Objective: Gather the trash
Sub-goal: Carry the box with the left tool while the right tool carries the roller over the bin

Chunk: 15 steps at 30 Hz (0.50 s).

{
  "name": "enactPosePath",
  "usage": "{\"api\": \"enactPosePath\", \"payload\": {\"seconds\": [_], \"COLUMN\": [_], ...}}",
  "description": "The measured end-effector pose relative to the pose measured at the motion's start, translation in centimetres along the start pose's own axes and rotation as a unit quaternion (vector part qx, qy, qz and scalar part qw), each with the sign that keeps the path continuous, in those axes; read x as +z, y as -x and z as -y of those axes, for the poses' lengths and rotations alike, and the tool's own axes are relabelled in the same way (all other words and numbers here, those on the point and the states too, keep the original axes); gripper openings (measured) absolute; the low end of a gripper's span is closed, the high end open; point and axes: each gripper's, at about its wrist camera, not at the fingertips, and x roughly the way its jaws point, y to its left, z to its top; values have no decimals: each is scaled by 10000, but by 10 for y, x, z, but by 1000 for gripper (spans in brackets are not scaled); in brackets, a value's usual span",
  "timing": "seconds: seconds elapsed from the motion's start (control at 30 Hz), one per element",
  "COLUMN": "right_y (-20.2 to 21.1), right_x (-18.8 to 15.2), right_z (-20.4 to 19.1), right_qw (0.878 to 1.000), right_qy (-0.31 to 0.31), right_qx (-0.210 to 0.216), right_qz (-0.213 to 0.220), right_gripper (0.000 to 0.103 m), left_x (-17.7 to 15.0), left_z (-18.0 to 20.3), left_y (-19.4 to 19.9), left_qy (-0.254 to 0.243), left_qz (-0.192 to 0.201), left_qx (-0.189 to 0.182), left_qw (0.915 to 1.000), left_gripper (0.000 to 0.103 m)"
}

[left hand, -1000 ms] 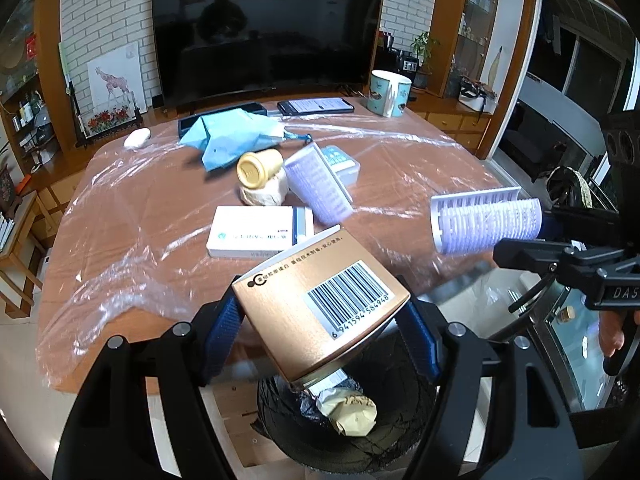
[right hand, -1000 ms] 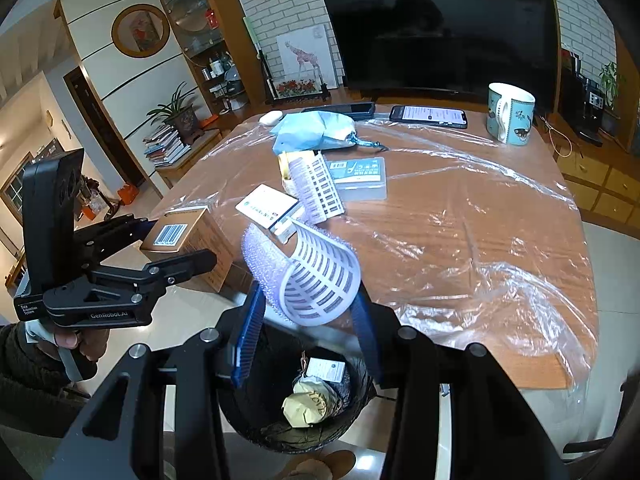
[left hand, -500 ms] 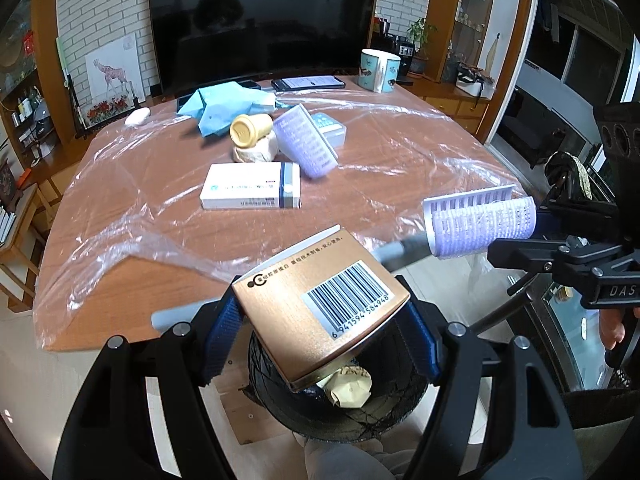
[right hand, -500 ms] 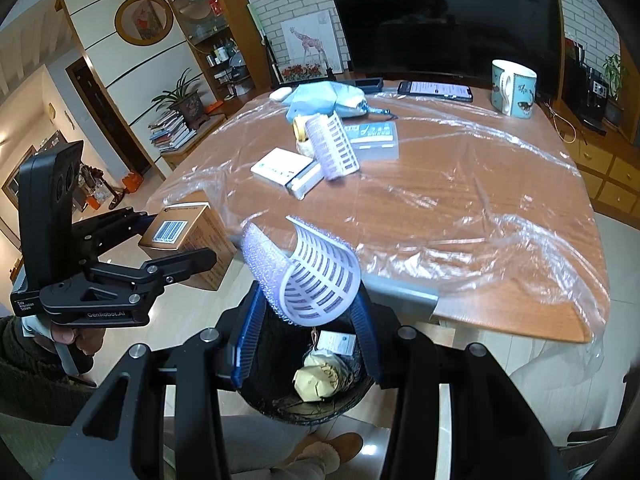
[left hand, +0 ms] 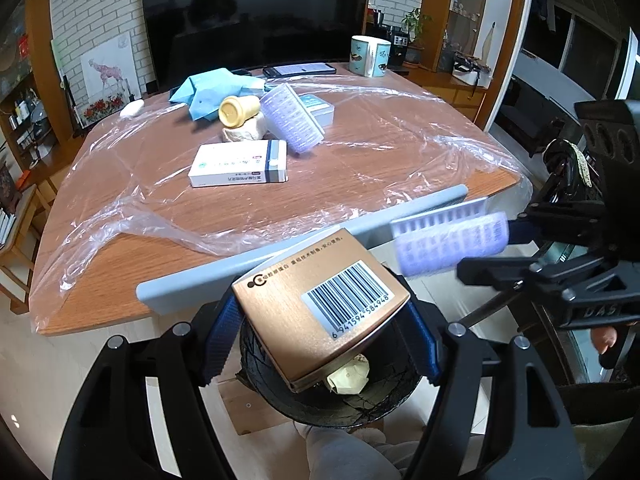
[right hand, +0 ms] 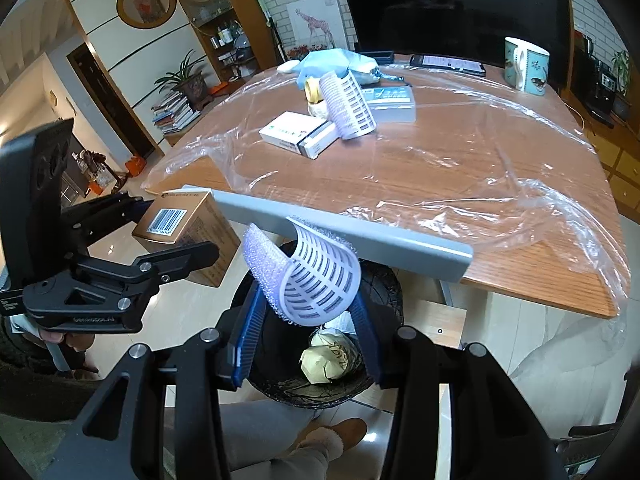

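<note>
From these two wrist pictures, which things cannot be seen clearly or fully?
- Trash bin, left wrist view: the copper box in the left gripper hides most of its inside.
- Same bin, right wrist view: the white mesh roller in the right gripper covers its far side.
- Print on the white medicine box: too small to read.
- Phone screen: too small and glary.
- Roller in the left wrist view: blurred.

Barcode digits 6941594584948 on copper box (left hand: 320, 304); other print unreadable.
</note>
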Motion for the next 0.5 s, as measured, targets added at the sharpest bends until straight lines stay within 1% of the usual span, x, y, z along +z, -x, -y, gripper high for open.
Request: {"api": "enactPosePath", "payload": {"seconds": [0.2,0.5], "right_y": [0,-11], "right_x": [-1,-18], "right_z": [1,6], "right_qw": [10000,9995], "right_qy": [-35,-131], "right_qx": [1,-27], "right_qz": [-19,-289], "right_gripper": [43,43], "left_x": [-3,-16], "left_z": [3,8], "left_y": [0,-4], "left_qy": [-55,-175], "left_qz": [-48,-229], "left_qx": [-6,-66], "left_qw": [10000,9996], "left_gripper": [73,73]}}
